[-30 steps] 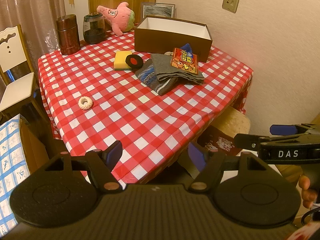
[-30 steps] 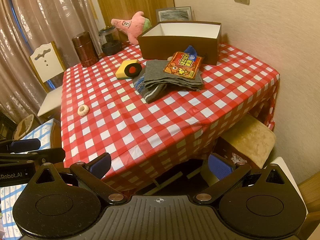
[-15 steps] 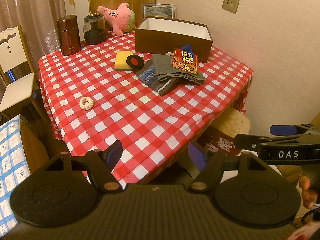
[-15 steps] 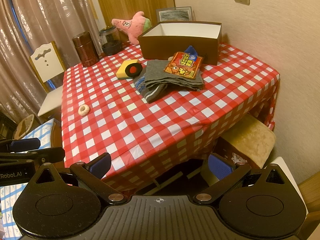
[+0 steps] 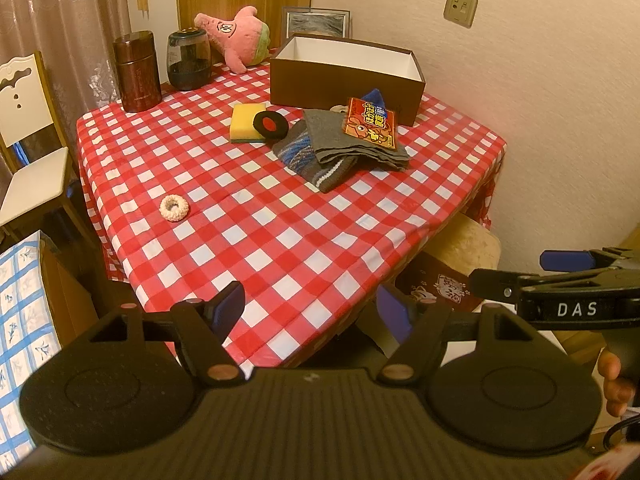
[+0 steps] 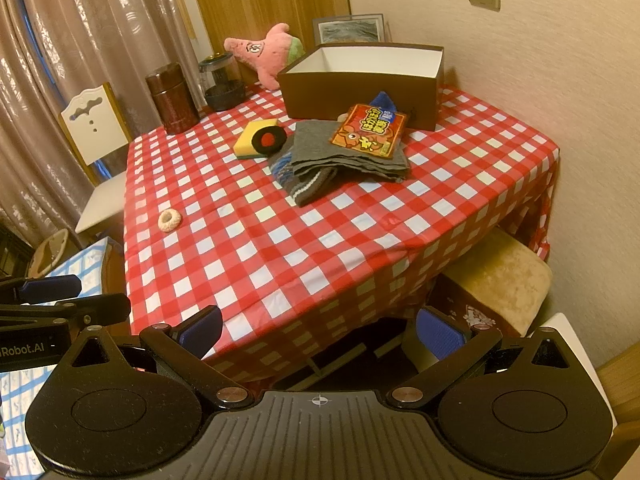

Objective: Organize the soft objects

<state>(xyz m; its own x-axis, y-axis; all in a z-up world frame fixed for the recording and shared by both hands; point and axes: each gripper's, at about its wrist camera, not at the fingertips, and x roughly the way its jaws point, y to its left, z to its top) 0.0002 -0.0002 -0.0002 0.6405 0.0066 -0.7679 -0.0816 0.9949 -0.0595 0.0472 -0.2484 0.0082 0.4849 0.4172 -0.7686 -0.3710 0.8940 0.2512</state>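
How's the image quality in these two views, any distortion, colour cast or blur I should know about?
Left wrist view: strong fisheye bending, the tablecloth edges curve and the corners go dark; warm yellowish indoor light; open left claw sharp. Right wrist view: same barrel distortion and warm cast, the brown box and wall lean; mild sheen on the tablecloth, no motion blur; open right claw sharp.

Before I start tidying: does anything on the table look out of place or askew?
Yes. The pink plush lies tipped on its side. The orange packet rests crooked on the grey cloths. A small knitted ring sits alone. The box looks empty.
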